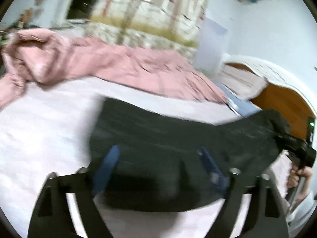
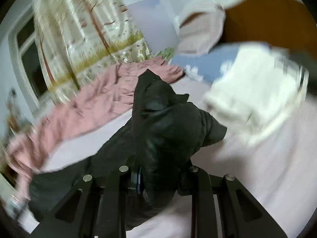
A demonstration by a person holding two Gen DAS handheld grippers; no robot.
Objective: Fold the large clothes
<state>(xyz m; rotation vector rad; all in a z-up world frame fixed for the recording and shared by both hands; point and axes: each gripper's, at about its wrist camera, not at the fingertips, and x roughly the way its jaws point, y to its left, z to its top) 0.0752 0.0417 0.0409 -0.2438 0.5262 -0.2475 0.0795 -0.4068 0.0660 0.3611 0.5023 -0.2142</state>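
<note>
Dark green fabric garment (image 1: pixel 162 130) lies spread across your pale pink bed sheet (image 1: pixel 39 130), one end bunched and lifted toward the right. Your left gripper (image 1: pixel 160 158) stands wide, its blue-padded fingers (image 1: pixel 111 162) apart over the cloth and pinching nothing. Your right gripper (image 2: pixel 160 175) is narrowed and clamped on a gathered wad of that garment, which rises in a dark heap just ahead of its fingers. Behind, a crumpled pink blanket (image 1: pixel 126 65) runs along the bed, and a folded white cloth (image 2: pixel 255 91) sits near the orange headboard (image 2: pixel 273 19).
</note>
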